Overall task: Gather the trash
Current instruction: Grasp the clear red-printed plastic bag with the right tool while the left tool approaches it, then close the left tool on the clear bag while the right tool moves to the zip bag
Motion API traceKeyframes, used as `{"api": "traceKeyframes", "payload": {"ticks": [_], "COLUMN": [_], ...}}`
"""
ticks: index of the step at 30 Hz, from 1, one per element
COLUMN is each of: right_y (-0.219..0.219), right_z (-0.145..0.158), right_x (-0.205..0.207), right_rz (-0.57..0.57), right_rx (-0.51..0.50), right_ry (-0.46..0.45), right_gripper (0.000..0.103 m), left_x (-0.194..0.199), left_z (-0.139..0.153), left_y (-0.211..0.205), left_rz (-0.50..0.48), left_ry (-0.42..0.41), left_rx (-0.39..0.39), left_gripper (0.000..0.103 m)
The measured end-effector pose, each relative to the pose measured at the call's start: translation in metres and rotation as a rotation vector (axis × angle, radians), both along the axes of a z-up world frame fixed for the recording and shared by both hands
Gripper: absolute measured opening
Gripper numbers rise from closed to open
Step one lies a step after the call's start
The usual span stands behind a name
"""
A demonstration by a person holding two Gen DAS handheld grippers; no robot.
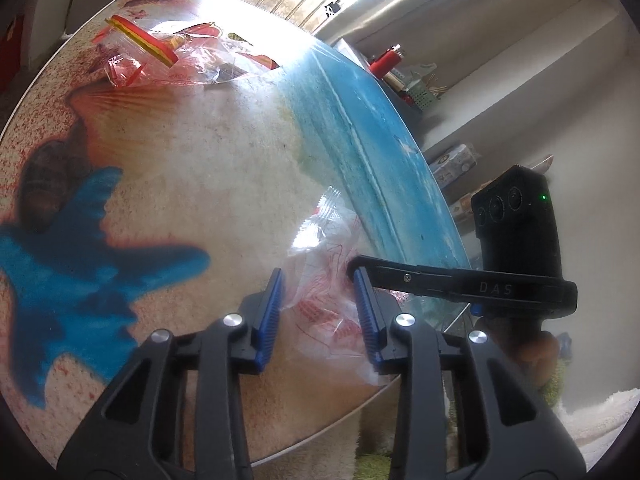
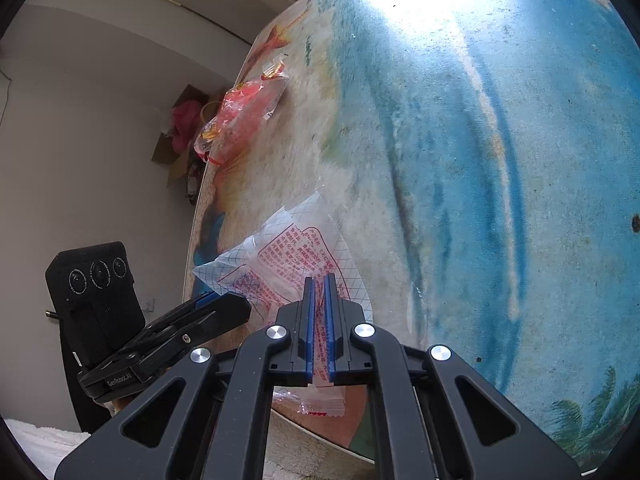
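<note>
Blue pads of your left gripper (image 1: 316,316) are sitting wide apart, straddling the clear wrapper (image 1: 328,280) with red print at the near edge of the round table (image 1: 180,152). Looks like you're lining it up for a second hold, since nothing's pinched on that side yet. Your right gripper (image 1: 362,270) is poking in from the right and touching the same wrapper. Across the table, a red and clear pile of wrappers (image 1: 168,56) is waiting, well apart from this one.

Switching to the right wrist view: your right gripper (image 2: 319,320) is nearly closed, clamping the wrapper (image 2: 280,252) between its pads, probably so the flimsy plastic isn't sliding off the rim. Part of it is hanging over the table (image 2: 440,160) edge below the jaws. Your left gripper (image 2: 200,320) is hovering just beside it.
</note>
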State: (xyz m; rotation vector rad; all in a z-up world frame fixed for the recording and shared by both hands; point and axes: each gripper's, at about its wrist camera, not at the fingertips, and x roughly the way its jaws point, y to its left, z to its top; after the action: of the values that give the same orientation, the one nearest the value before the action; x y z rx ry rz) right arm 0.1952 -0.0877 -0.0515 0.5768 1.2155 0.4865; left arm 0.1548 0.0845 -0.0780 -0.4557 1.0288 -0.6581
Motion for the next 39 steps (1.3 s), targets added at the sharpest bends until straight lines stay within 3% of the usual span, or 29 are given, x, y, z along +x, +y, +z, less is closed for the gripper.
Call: {"api": "traceKeyframes", "payload": {"ticks": [2, 12, 13, 15, 19, 22, 26, 32, 36, 39], "right_y": [0.000, 0.004, 0.002, -0.002, -0.001, 0.006, 0.021, 0.050, 0.066, 0.076], "right_z": [0.001, 0.018, 0.023, 0.033, 0.057, 0.070, 0.067, 0.034, 0.010, 0.004], "right_x": [0.000, 0.002, 0.003, 0.008, 0.026, 0.049, 0.090, 0.149, 0.172, 0.181], "right_rz": [-0.002, 0.000, 0.000, -0.008, -0.004, 0.001, -0.008, -0.068, -0.125, -0.161], "right_rx": [-0.003, -0.059, -0.060, -0.076, -0.085, -0.023, 0.096, 0.233, 0.233, 0.197], "right_ry": [0.001, -0.033, -0.042, -0.065, -0.113, -0.129, -0.067, 0.094, 0.189, 0.201], "right_gripper": [0.005, 0.009, 0.012, 0.030, 0.044, 0.056, 0.062, 0.067, 0.067, 0.067], "left_x": [0.000, -0.003, -0.004, -0.004, -0.006, -0.010, -0.016, -0.023, -0.025, -0.026], "left_z": [0.001, 0.010, 0.011, 0.012, 0.015, 0.015, 0.016, 0.018, 0.017, 0.017], "left_y": [0.003, 0.011, 0.013, 0.014, 0.021, 0.027, 0.039, 0.057, 0.063, 0.066], "left_rz": [0.012, 0.033, 0.035, 0.041, 0.060, 0.071, 0.091, 0.124, 0.139, 0.144], "left_ry": [-0.003, -0.020, -0.021, -0.022, -0.021, -0.021, -0.023, -0.014, -0.009, -0.006], "left_rx": [0.019, 0.112, 0.123, 0.144, 0.176, 0.187, 0.196, 0.207, 0.213, 0.217], "left_gripper": [0.019, 0.009, 0.008, 0.006, 0.003, 0.003, 0.003, 0.003, 0.003, 0.003]}}
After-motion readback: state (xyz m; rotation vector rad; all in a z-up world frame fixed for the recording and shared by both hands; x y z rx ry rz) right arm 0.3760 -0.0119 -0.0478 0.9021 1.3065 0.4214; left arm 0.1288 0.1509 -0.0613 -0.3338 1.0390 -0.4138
